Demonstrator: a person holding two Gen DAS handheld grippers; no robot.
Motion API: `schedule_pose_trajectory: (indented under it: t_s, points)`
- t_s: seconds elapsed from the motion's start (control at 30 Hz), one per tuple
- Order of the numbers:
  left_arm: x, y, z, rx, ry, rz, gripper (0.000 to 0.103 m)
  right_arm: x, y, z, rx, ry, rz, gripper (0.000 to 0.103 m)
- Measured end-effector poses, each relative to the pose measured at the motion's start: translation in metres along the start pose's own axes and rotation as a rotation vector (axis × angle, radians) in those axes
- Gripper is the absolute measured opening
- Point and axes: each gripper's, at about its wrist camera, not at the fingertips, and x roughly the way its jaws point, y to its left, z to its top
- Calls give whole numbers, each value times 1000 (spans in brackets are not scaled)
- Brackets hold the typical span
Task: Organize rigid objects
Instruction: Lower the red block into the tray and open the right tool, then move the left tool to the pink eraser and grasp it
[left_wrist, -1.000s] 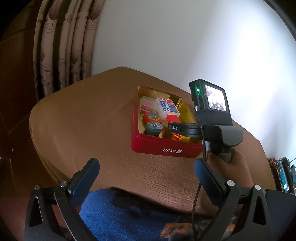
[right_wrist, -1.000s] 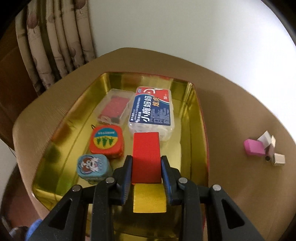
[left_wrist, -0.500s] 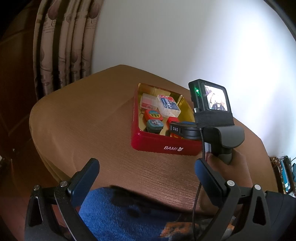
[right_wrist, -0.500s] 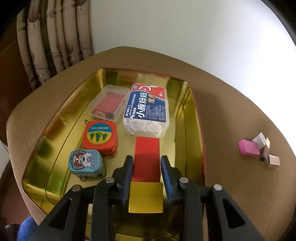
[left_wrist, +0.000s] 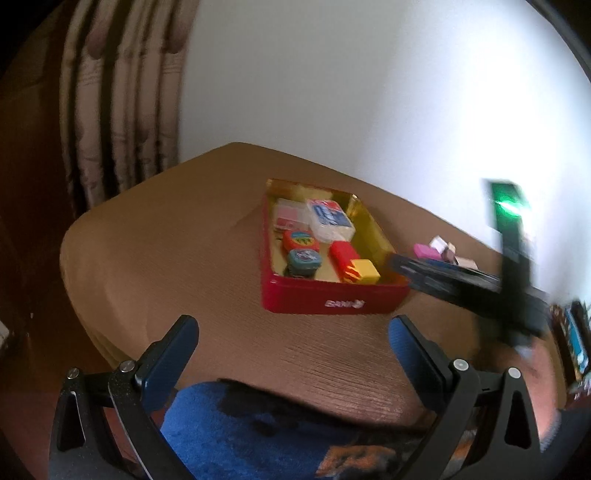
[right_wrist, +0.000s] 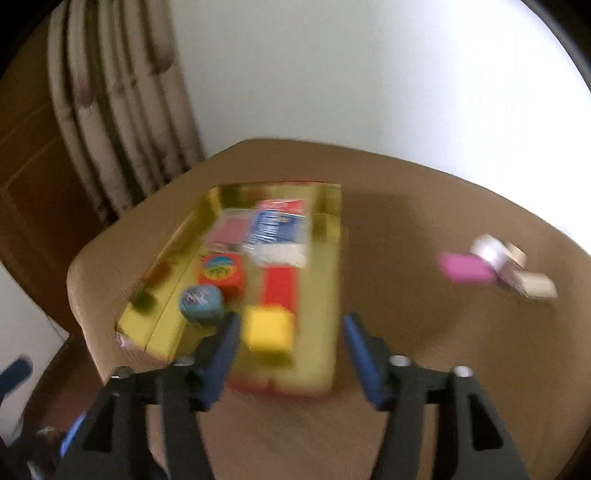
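**A:** So how far along did the sorting look at that moment?

**B:** Mostly done, I'd judge. The red tin (left_wrist: 332, 301) with its gold lining sat mid-table and held five pieces: a clear case (left_wrist: 290, 214) with red contents and a floss-pick box (left_wrist: 330, 218) toward twelve o'clock, an orange tape measure (left_wrist: 301, 240) and a teal one (left_wrist: 303, 259) toward nine, and the red-and-yellow block (left_wrist: 354, 264) lying free at about five o'clock inside the tin.

**A:** And the grippers?

**B:** The right gripper (right_wrist: 290, 352) had its fingers spread wide, holding nothing, hovering over the tin's near edge with the block (right_wrist: 275, 314) just beyond the tips. The picture was badly blurred, so finer detail was lost. The left gripper (left_wrist: 293, 345) was also spread and empty, hanging near the table's front edge, well apart from the tin.

**A:** What was left to put away?

**B:** A small cluster on the bare table at three o'clock of the tin: a pink eraser-like block (right_wrist: 465, 267), a whitish piece (right_wrist: 489, 249) and a tan cube (right_wrist: 539, 288), touching or nearly so. I couldn't tell exactly how many pieces were there.

**A:** Anything in the way?

**B:** Nothing lay between the right gripper and that cluster. The brown table (left_wrist: 166, 258) was otherwise bare, with curtains (left_wrist: 122, 110) and a white wall (left_wrist: 332, 74) behind. Crowding in the cluster might make a clean pinch on one piece awkward.
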Motion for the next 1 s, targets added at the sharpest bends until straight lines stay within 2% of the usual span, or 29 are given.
schedule_pose_trajectory:
  t_s: [0.03, 0.13, 0.27, 0.37, 0.43, 0.5, 0.6, 0.67, 0.73, 0.8, 0.9, 1.0]
  points:
    - [2, -8, 1, 25, 0, -4, 102, -11, -15, -8, 31, -2, -21, 71]
    - [10, -34, 8, 80, -5, -31, 102, -53, -79, -35, 233, -51, 54, 72]
    - [33, -96, 33, 226, -11, -132, 102, -93, -136, -69, 293, -56, -131, 72]
    - [59, -139, 48, 298, -1, -203, 102, -115, -180, -97, 411, -70, -172, 72]
    - [88, -169, 57, 344, 42, -210, 102, -121, -201, -107, 490, -70, -170, 72]
    - [122, -195, 65, 382, 89, -219, 101, -125, -211, -101, 545, -67, -126, 72]
    - [165, -232, 74, 487, 151, -221, 99, -140, -207, -84, 478, -133, -123, 72]
    - [192, -251, 79, 561, 192, -204, 97, -147, -201, -73, 422, -148, -142, 72]
    - [212, -264, 82, 631, 222, -176, 92, -151, -201, -70, 418, -160, -143, 73]
    - [231, -269, 83, 684, 263, -167, 92, -150, -204, -69, 421, -157, -133, 73]
    - [261, -269, 83, 703, 368, -183, 89, -141, -208, -70, 442, -128, -112, 73]
    - [279, -273, 83, 763, 413, -191, 81, -136, -209, -71, 451, -110, -90, 73]
